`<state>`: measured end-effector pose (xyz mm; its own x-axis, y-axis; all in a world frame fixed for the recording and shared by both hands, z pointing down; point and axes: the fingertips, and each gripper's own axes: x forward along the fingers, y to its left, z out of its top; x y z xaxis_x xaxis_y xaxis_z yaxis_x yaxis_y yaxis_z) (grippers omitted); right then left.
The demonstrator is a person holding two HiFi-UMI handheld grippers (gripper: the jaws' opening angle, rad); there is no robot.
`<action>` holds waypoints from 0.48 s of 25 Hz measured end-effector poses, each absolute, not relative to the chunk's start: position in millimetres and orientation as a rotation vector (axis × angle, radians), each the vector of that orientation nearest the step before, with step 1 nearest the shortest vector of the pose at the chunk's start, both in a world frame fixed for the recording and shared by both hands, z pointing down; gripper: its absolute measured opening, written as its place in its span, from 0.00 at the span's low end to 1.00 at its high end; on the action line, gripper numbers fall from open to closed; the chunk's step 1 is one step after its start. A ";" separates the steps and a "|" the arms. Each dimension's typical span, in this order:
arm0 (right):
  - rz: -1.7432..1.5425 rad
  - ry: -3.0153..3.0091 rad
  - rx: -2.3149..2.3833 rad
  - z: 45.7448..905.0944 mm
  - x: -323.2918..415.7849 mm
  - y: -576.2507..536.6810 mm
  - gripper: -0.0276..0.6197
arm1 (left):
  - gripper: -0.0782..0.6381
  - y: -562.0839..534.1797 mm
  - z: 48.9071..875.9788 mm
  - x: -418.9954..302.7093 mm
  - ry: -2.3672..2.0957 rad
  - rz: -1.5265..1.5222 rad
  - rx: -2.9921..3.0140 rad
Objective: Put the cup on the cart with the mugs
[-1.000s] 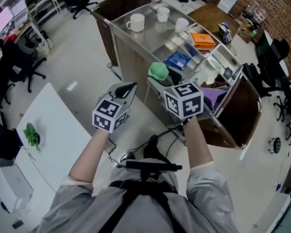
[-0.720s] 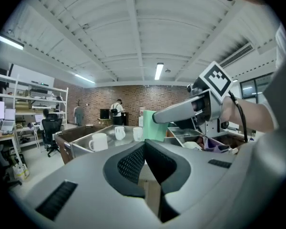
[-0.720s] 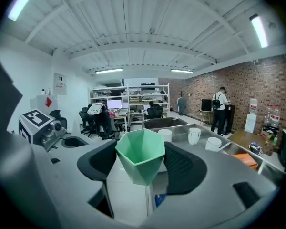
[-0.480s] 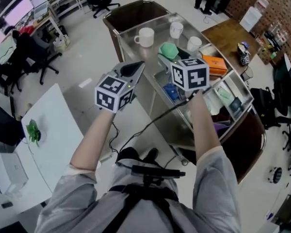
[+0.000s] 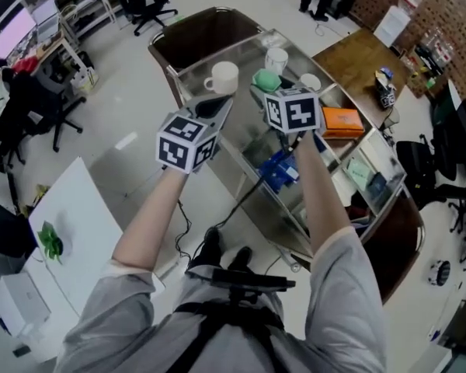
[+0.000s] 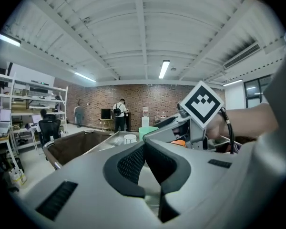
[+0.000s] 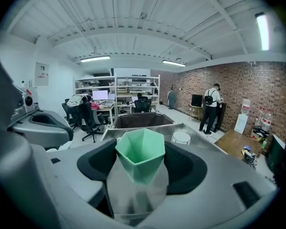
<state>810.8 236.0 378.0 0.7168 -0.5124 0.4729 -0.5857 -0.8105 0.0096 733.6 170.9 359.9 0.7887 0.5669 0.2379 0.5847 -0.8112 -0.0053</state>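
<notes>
- The pale green faceted plastic cup (image 7: pixel 139 151) sits upright, mouth up, between the jaws of the right gripper (image 7: pixel 140 167). The dark pads press on its sides, so the jaws stand wide around it.
- In the head view the cup (image 5: pixel 266 80) is held in the air over the top shelf of the stainless-steel cart (image 5: pixel 245 53); it is not resting on the shelf.
- Three white ceramic mugs share that shelf. One with its handle showing (image 5: pixel 223 76) is to the cup's left, one (image 5: pixel 276 57) is just beyond it, and one (image 5: pixel 311 81) is to its right, partly hidden by the right gripper's marker cube.
- Bare steel shows between the mugs, beneath the cup.
- The left gripper (image 6: pixel 144 156) has its jaws together with nothing between them. In the head view it hangs over the cart's near edge, close beside the handled mug and left of the cup.
- A dark brown bin (image 5: pixel 206 31) hangs at the cart's far end.
- On the cart's lower trays lie an orange box (image 5: pixel 343 120) and a blue packet (image 5: pixel 279 169).
- A wooden table (image 5: pixel 357 53) stands beyond the cart, to the right.
- A white table (image 5: pixel 78 224) bearing a small green object (image 5: pixel 50 241) stands well apart at lower left.
- People (image 7: pixel 211 106) stand by the far brick wall.
</notes>
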 end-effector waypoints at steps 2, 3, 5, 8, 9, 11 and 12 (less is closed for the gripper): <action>0.712 -0.876 2.756 386.3 824.6 233.9 0.54 | 0.12 169.7 366.4 747.0 -0.945 -0.366 -2.895; 0.726 -0.867 2.751 391.0 831.1 233.0 0.54 | 0.12 169.2 369.4 752.7 -0.949 -0.376 -2.892; 0.762 -0.864 2.747 399.5 843.4 229.5 0.54 | 0.12 167.6 373.1 763.2 -0.958 -0.387 -2.884; 0.799 -0.849 2.756 413.4 865.1 227.7 0.54 | 0.12 163.4 377.3 776.0 -0.965 -0.398 -2.877; 0.808 -0.833 2.760 419.3 872.5 228.7 0.54 | 0.12 161.9 379.2 779.3 -0.965 -0.403 -2.877; 0.826 -0.797 2.759 430.9 885.4 230.9 0.54 | 0.12 159.6 382.5 784.5 -0.966 -0.411 -2.877; 0.837 -0.785 2.754 436.0 890.2 230.5 0.54 | 0.12 158.6 383.9 786.8 -0.967 -0.414 -2.876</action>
<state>890.2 230.5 436.0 0.7057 -0.4389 0.5562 -0.5269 -0.8499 -0.0020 786.8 158.6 383.9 0.7642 0.5818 0.2786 0.6032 -0.7975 0.0108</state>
